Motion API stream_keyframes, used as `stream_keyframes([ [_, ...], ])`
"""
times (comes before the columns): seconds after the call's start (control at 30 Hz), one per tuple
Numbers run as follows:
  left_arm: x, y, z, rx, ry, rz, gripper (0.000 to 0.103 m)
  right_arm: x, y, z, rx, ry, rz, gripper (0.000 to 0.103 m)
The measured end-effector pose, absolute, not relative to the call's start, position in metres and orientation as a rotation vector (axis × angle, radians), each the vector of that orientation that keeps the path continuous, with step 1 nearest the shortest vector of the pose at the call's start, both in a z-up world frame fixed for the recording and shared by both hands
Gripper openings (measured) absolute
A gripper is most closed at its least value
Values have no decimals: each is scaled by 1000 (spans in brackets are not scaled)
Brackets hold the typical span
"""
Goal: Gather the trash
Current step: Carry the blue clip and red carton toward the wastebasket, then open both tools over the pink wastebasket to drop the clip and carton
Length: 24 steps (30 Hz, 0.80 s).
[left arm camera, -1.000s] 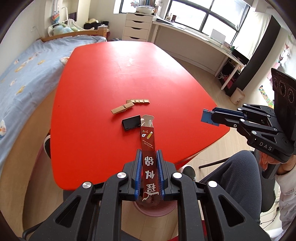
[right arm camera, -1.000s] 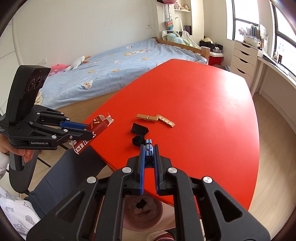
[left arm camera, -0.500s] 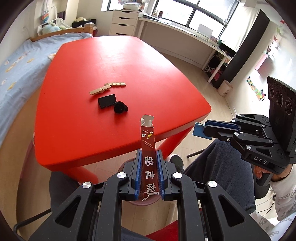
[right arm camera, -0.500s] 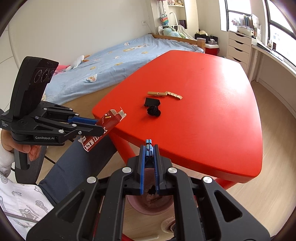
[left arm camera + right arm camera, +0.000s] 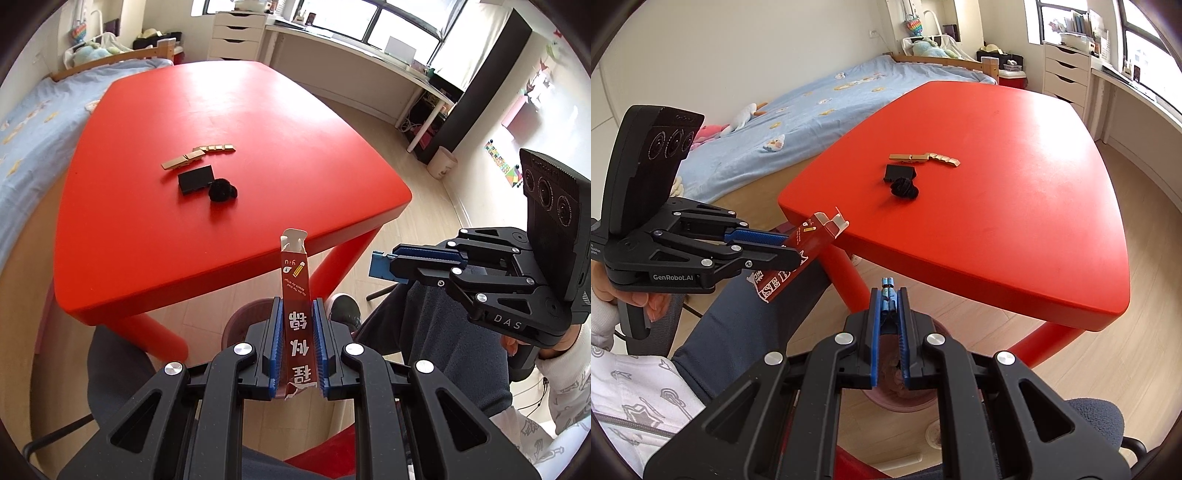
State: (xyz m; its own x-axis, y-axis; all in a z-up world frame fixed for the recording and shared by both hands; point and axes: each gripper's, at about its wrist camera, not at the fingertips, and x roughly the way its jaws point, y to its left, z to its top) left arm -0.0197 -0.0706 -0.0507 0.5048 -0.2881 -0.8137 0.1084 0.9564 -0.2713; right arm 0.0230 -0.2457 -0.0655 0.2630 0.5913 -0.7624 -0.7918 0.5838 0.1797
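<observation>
We have drawn both grippers back from the red table (image 5: pixel 229 110) to above the pink bin (image 5: pixel 897 398). The left gripper (image 5: pixel 298 354) stays clamped on the red carton (image 5: pixel 295 295); the right gripper (image 5: pixel 888 328) pinches a small blue scrap (image 5: pixel 887 295). Release comes next. The bin is mostly hidden; black scraps (image 5: pixel 221 190) remain on the table.

Bed (image 5: pixel 827 107) w/ blue cover is sitting just beside the red surface (image 5: pixel 229 122), soft toys lying on it near the wall. White drawer unit (image 5: pixel 236 37) is standing by the windows, long white desk (image 5: pixel 369 55) running along the window wall. Small beige bin (image 5: pixel 441 168) is sitting on the wood floor near a tall black cabinet (image 5: pixel 487 81).
</observation>
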Motion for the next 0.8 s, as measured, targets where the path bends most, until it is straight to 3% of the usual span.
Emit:
stream_keyframes([
  [0.1, -19, -69, -50, -181, 1009, -228, 19, 22, -244, -67, -280, 901, 941, 14],
  [0.13, -19, -68, -51, -182, 1011, -220, 25, 23, -244, -67, -291, 900, 931, 22],
  [0.17, -19, -67, -51, -184, 1013, -208, 32, 23, -244, -68, -299, 895, 918, 45],
  [0.2, -19, -65, -51, -190, 1009, -199, 51, 23, -246, -67, -294, 888, 914, 64],
  [0.23, -19, -63, -51, -197, 999, -194, 70, 23, -247, -67, -283, 882, 918, 68],
  [0.3, -22, -60, -47, -199, 962, -182, 92, 23, -249, -66, -274, 878, 918, 88],
  [0.4, -21, -58, -46, -182, 958, -172, 94, 25, -250, -65, -258, 880, 922, 97],
  [0.8, -20, -46, -45, -227, 951, -141, 95, 32, -249, -66, -218, 923, 906, 100],
])
